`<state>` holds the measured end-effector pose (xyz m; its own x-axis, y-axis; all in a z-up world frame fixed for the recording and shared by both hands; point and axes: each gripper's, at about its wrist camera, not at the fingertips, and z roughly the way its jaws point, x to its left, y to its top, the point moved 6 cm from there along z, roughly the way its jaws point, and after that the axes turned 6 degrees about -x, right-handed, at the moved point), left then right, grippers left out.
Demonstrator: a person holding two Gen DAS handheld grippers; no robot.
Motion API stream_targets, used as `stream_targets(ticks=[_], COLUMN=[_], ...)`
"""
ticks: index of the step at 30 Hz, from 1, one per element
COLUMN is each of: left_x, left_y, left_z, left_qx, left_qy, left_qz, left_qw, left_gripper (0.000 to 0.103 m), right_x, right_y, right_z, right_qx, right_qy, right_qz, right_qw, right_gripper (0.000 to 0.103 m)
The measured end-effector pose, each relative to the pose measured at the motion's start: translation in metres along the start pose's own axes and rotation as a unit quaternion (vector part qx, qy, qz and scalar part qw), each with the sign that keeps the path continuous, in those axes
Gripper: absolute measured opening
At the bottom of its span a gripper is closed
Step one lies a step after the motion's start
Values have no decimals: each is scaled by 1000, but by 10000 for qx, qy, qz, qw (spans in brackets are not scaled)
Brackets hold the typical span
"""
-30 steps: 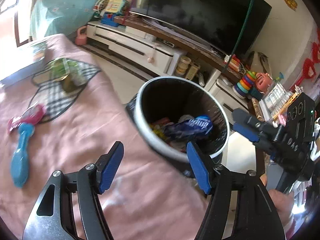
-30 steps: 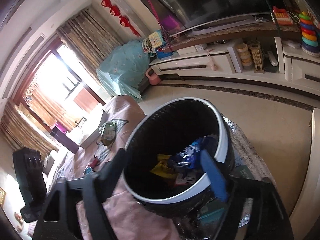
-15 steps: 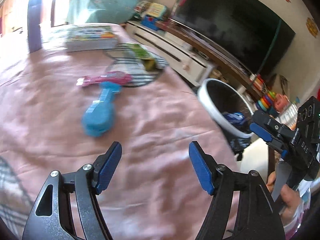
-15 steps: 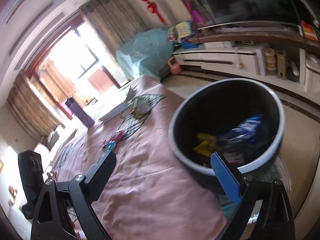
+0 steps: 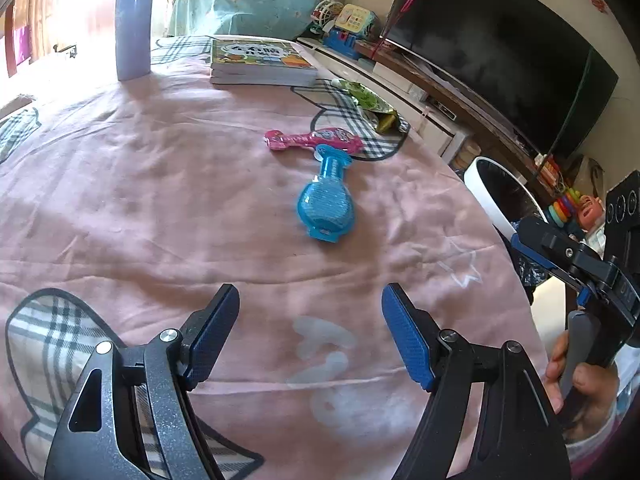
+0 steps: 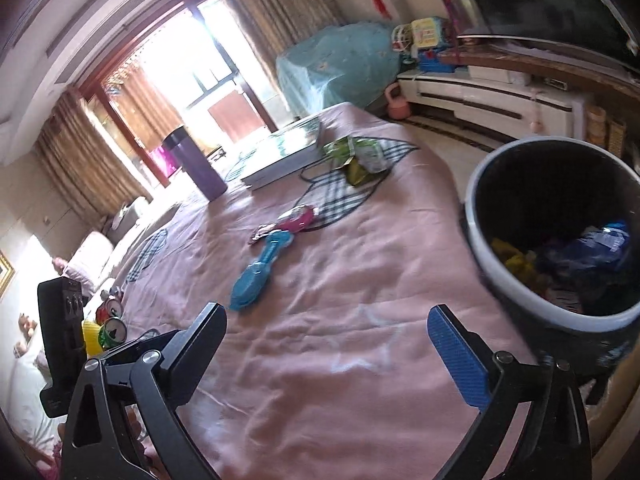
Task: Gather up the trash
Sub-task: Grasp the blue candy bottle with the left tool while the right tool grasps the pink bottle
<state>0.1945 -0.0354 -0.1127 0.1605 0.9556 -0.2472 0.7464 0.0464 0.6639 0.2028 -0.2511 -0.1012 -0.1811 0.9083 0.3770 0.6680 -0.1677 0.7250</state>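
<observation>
On the pink bedspread [image 5: 160, 208] lie a blue plastic package [image 5: 326, 204] [image 6: 260, 268], a pink wrapper [image 5: 312, 139] [image 6: 296, 218] just beyond it, and a green snack bag [image 5: 370, 102] [image 6: 358, 158] farther off. My left gripper [image 5: 310, 322] hovers over bare cloth short of the blue package, jaws opening, nothing between them. My right gripper [image 6: 326, 342] is also empty and opening, beside the white-rimmed black trash bin [image 6: 516, 280] [image 5: 486, 192], which holds a blue bag and yellow wrappers. The right gripper [image 5: 516, 238] shows at the left wrist view's right edge, held by a hand.
A book stack [image 5: 260, 62] [image 6: 286, 152] and a purple tumbler [image 5: 134, 20] [image 6: 196, 166] stand at the bed's far side. A TV [image 5: 500, 52] on a low cabinet [image 6: 492, 94] faces the bed. Drink cans [image 6: 112, 320] lie at the left.
Both grippers swung away from the bin toward the bed; the blue package and pink wrapper now sit ahead of them. Both pairs of jaws spread wider.
</observation>
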Motion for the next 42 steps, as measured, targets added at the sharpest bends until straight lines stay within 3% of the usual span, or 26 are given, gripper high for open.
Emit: stream_targets(ticks=[15,18,20,24,29,33,37,42], left_x=[-20,-22,-23,-18,11,48,67,66], left_y=[34,40,42,43,33,22,14,12], left_z=[56,73,82,79,49,28,25,26], left_qx=[134,223,297,204,43,-25,-20,-68], left_qy=[225,261,242,180,247,444,507,542], left_qz=[726,820,880,852,429,-8,-247,-258], left_qw=[9970,9960,9954,9960,9988,9990,9984,9982], left_gripper=[75,66,49,46,46,46,46,46], right_x=[-15,-20,-23,-23,-2,26,52,72], right_y=[8,10,13,16,24,28,29,34], right_z=[18,19,21,29,48,84,127,163], right_qx=[-4,2,-2,72,233,647,1053,1190], right_qy=[-20,-52,-58,-64,41,248,236,197], right_qz=[221,283,310,208,-479,-1326,-2276,-3136], right_qw=[9998,9996,9995,9997,9986,9887,9678,9419], right_gripper=[101,101,101,101,101,101,100,100])
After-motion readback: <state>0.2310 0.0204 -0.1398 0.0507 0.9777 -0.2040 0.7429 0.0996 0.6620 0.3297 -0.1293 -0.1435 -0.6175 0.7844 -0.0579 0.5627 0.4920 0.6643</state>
